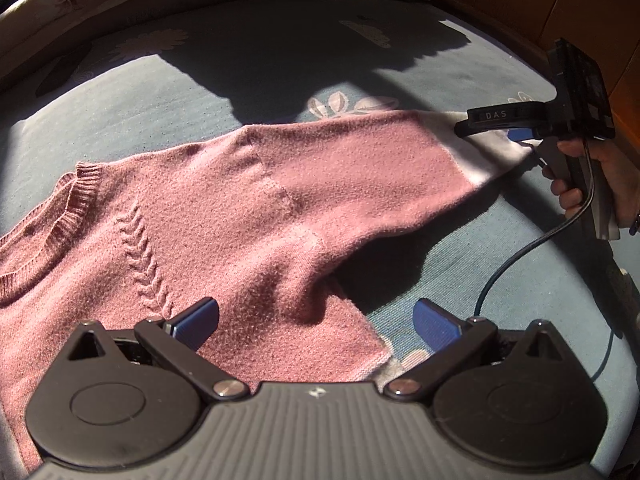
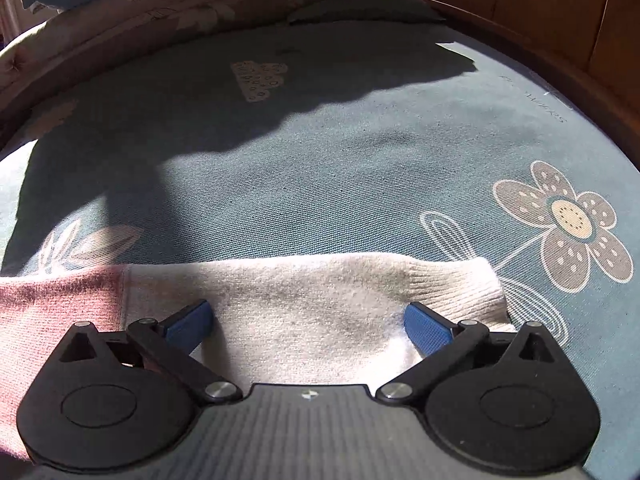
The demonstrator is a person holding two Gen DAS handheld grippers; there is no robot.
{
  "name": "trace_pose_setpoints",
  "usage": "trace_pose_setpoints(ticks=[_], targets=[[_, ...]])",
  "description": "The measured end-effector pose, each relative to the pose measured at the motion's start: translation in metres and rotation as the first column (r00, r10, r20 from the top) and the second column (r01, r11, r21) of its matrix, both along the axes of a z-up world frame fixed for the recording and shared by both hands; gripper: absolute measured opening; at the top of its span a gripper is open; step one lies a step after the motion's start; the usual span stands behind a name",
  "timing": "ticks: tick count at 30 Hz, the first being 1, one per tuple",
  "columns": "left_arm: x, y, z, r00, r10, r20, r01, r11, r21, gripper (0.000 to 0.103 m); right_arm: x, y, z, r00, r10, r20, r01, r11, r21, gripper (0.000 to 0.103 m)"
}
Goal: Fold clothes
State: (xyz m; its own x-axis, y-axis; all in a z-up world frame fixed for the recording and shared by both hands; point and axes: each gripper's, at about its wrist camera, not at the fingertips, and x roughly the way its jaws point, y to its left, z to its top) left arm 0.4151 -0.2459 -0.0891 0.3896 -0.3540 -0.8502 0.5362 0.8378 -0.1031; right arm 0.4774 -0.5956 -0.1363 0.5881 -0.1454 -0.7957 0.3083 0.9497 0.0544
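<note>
So the bed (image 2: 320,152) is basically the work surface here, covered in a blue-grey sheet with flower prints, and I'd guess that's because it's big and flat enough to spread a whole garment out. Lying on it is the pink sweater (image 1: 192,240), front up with the ribbed collar and a cable-knit line showing, body towards the left and one sleeve (image 1: 360,160) stretched straight out to the side, which looks like the usual laying-flat before you fold the arm in. The sleeve ends in a white cuff (image 2: 320,300), and that end is where the right tongs (image 2: 308,322) sit, spread wide with the cuff lying between the blue pads but nothing pinched, as far as I can tell. The left tongs (image 1: 316,320) are spread wide too, hovering over the sweater's side edge near the armpit, holding nothing. In the left view you can see a hand (image 1: 592,184) gripping the other tool's handle, cable (image 1: 520,256) trailing off over the sheet.
</note>
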Motion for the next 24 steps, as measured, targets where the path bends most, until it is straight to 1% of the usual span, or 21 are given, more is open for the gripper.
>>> trace_pose_setpoints(ticks=[3,4,6,7,8,9,10,14,17,19,20,21,22,24], targets=[[0.002,-0.003,-0.004,1.000,0.009,-0.020,-0.009,1.000,-0.002,0.102,-0.006,-0.003,-0.001,0.999,0.012,0.032,-0.012,1.000,0.015,0.103],[0.004,-0.004,-0.004,1.000,0.011,-0.024,-0.011,1.000,-0.004,0.102,-0.006,-0.003,-0.001,0.999,0.033,0.027,-0.034,0.999,0.005,0.103],[0.005,-0.006,-0.002,1.000,0.006,-0.019,-0.007,1.000,-0.010,0.102,-0.003,-0.004,0.000,0.994,0.108,-0.011,-0.109,0.994,-0.032,0.103],[0.006,-0.008,0.000,1.000,-0.002,-0.008,0.002,1.000,-0.013,0.102,-0.002,-0.007,0.002,0.993,0.115,-0.029,-0.116,0.993,-0.028,0.103],[0.008,-0.011,0.001,1.000,-0.016,0.002,0.016,1.000,-0.017,0.102,-0.002,-0.014,0.007,0.995,0.081,-0.053,-0.083,0.996,-0.030,0.103],[0.009,-0.014,0.002,0.999,-0.031,0.008,0.031,0.999,-0.020,0.102,-0.004,-0.021,0.012,0.997,0.009,-0.076,-0.013,0.999,-0.045,0.103],[0.011,-0.019,0.002,0.999,-0.051,0.015,0.051,0.998,-0.025,0.102,-0.007,-0.026,0.017,0.996,-0.039,-0.082,0.035,0.999,-0.041,0.103],[0.015,-0.038,-0.004,0.993,-0.113,0.024,0.114,0.991,-0.064,0.102,-0.033,-0.041,0.035,0.991,-0.125,-0.056,0.130,0.987,0.092,0.103],[0.015,-0.054,-0.013,0.988,-0.154,0.014,0.155,0.985,-0.073,0.102,-0.057,-0.031,0.038,0.989,-0.134,-0.055,0.138,0.987,0.078,0.103],[0.014,-0.065,-0.018,0.975,-0.221,-0.009,0.219,0.971,-0.091,0.102,-0.073,-0.024,0.037,0.989,-0.131,-0.070,0.137,0.987,0.088,0.103],[0.015,-0.070,-0.019,0.966,-0.258,-0.038,0.253,0.963,-0.097,0.102,-0.081,-0.022,0.036,0.989,-0.128,-0.080,0.135,0.986,0.096,0.103],[0.014,-0.073,-0.018,0.958,-0.283,-0.051,0.276,0.955,-0.111,0.102,-0.089,-0.020,0.035,0.987,-0.128,-0.092,0.137,0.986,0.097,0.103],[0.012,-0.074,-0.015,0.948,-0.313,-0.048,0.305,0.943,-0.131,0.102,-0.098,-0.019,0.034,0.986,-0.130,-0.105,0.141,0.985,0.098,0.103],[0.009,-0.075,-0.003,0.946,-0.325,0.005,0.323,0.937,-0.136,0.102,-0.115,-0.017,0.033,0.980,-0.143,-0.137,0.157,0.983,0.094,0.103]])
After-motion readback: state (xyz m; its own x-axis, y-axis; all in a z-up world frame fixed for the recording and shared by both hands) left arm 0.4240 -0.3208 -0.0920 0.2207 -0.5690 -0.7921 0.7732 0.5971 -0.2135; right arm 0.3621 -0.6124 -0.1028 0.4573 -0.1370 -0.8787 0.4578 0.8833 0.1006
